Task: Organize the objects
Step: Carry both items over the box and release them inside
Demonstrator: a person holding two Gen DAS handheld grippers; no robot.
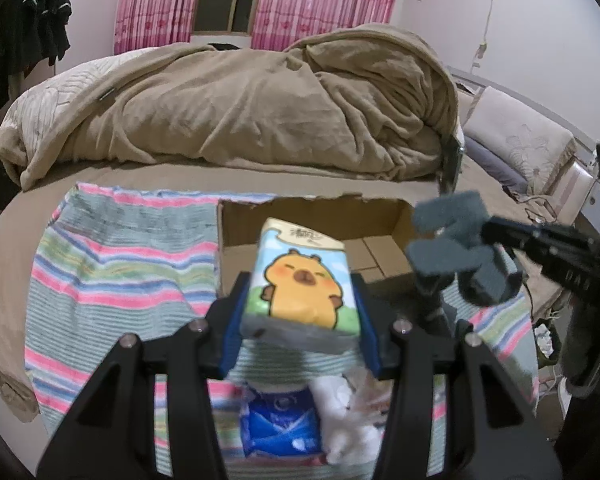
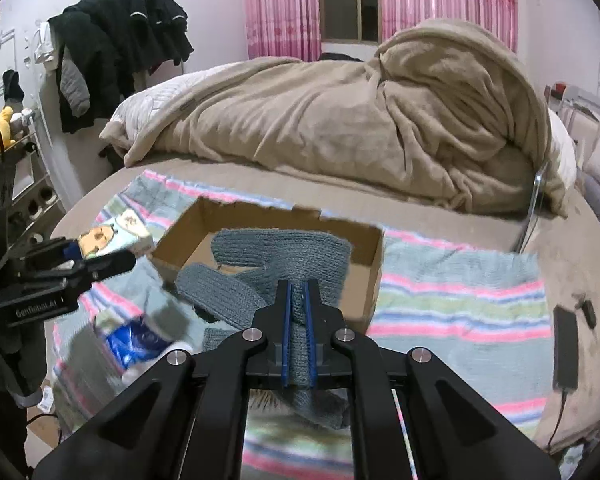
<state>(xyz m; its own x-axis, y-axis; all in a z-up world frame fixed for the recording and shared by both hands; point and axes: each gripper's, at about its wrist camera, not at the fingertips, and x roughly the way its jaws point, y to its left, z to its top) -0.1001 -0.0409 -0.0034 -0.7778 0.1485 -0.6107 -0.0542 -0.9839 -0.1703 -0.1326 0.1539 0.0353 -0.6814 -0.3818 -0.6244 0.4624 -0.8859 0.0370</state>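
Note:
My left gripper (image 1: pixel 300 300) is shut on a tissue pack (image 1: pixel 300 280) with a yellow cartoon animal, held above the striped towel in front of the open cardboard box (image 1: pixel 236 240). My right gripper (image 2: pixel 298 300) is shut on a grey knitted glove (image 2: pixel 284 256), held over the box's (image 2: pixel 374 276) near edge. The glove also shows in the left wrist view (image 1: pixel 452 252) at the right, and the tissue pack shows in the right wrist view (image 2: pixel 112 236) at the left.
A striped towel (image 1: pixel 120 260) covers the bed under the box. A blue-and-white pack (image 1: pixel 280 424) and a white crumpled item (image 1: pixel 352 420) lie below my left gripper. A beige blanket (image 1: pixel 260 108) is piled behind. A black phone (image 2: pixel 566 344) with cable lies at the right.

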